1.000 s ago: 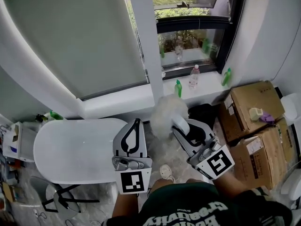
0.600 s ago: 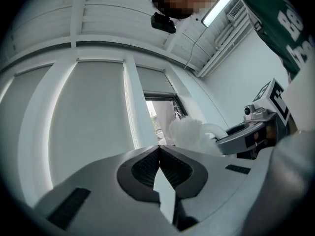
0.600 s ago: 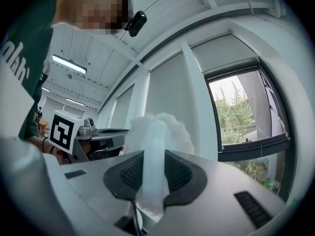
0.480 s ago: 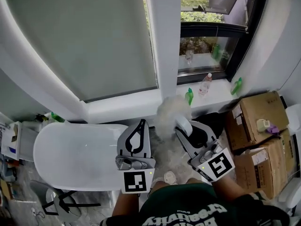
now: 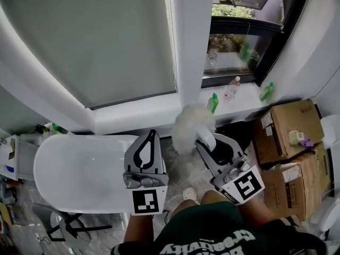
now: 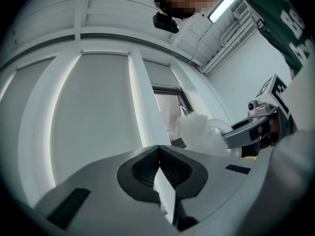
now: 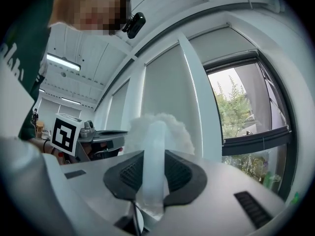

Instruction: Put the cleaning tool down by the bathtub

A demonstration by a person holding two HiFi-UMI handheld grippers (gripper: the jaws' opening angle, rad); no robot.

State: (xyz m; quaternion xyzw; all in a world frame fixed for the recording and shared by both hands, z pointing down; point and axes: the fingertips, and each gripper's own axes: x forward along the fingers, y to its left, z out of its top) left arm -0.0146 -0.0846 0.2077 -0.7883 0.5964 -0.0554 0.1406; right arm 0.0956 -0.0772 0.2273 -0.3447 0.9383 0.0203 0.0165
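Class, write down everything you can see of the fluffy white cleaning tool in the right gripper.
The cleaning tool is a duster: a round, fluffy white head on a pale, smooth, plastic-looking handle. The right gripper is shut on the handle, a pad on each side; nothing else seems to touch it. It is held in the air, head tilted upward, just right of the bathtub, not yet set down.

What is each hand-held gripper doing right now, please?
Left hand-held gripper: closed, holding nothing.
Right hand-held gripper: closed on the fluffy white duster with a pale plastic handle.
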